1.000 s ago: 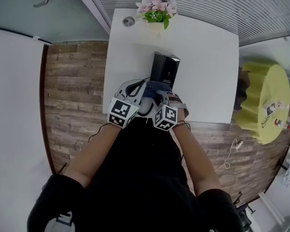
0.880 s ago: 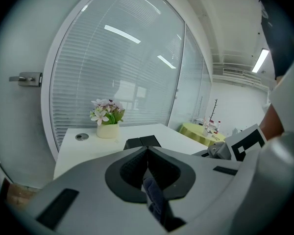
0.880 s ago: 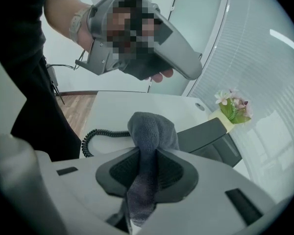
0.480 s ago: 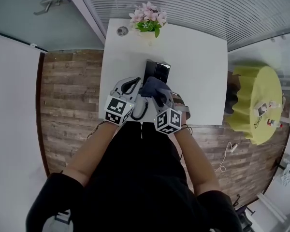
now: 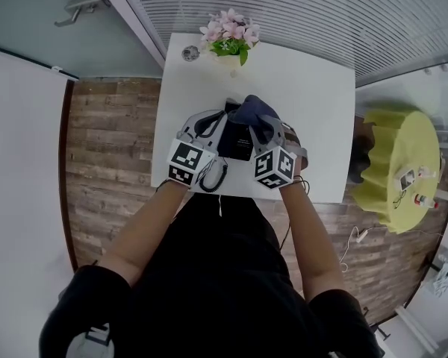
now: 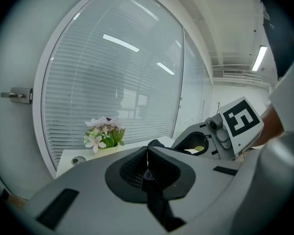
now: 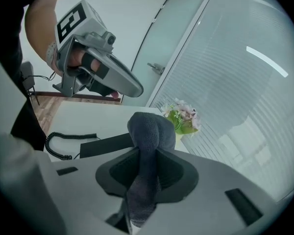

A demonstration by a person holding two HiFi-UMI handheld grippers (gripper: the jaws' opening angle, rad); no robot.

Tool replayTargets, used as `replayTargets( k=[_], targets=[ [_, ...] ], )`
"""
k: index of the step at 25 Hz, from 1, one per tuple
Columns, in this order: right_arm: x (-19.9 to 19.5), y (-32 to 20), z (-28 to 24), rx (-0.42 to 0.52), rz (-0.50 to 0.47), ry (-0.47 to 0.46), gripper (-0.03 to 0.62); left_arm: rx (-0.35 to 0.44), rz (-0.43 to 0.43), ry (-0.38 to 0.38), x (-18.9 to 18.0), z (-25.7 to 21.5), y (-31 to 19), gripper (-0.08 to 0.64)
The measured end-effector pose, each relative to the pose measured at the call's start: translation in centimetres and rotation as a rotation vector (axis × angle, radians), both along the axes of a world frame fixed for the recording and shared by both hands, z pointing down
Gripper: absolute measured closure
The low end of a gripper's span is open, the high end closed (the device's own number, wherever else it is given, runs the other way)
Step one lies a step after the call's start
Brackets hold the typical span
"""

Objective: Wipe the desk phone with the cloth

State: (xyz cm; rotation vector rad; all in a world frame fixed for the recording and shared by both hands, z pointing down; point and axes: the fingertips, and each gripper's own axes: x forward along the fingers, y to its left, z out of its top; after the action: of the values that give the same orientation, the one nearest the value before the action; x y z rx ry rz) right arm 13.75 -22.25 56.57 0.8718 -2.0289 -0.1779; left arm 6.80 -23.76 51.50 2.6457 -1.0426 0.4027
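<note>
The black desk phone (image 5: 236, 142) lies on the white table (image 5: 321, 125), and its coiled cord (image 5: 213, 176) trails toward the near edge. My right gripper (image 5: 264, 125) is shut on a dark blue-grey cloth (image 5: 254, 110) that rests over the phone's far end. In the right gripper view the cloth (image 7: 150, 133) bulges out of the right gripper (image 7: 148, 153), with the phone (image 7: 108, 143) and cord (image 7: 63, 149) beyond. My left gripper (image 5: 207, 124) sits at the phone's left side. In its own view the left gripper (image 6: 147, 154) is shut with nothing in it.
A pot of pink flowers (image 5: 228, 37) and a small round object (image 5: 190, 52) stand at the table's far edge, against a blinded glass wall. A yellow round stool (image 5: 396, 162) is to the right. Wood floor (image 5: 108, 140) lies left of the table.
The right gripper has carried the cloth away from me along the phone to its far end. The left gripper has moved forward beside the phone.
</note>
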Motion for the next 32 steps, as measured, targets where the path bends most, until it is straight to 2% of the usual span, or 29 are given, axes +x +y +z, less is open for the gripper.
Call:
replayTargets(
  k=[16, 32],
  targets=[
    [0.9, -2.6, 5.6, -0.076, -0.023, 0.014, 0.494, -0.069, -0.059, -0.050, 1.4, 4.1, -1.8, 0.549],
    [0.0, -0.1, 7.1, -0.078, -0.061, 0.062, 0.494, -0.092, -0.041, -0.064, 1.2, 5.7, -0.2, 0.549]
  ],
)
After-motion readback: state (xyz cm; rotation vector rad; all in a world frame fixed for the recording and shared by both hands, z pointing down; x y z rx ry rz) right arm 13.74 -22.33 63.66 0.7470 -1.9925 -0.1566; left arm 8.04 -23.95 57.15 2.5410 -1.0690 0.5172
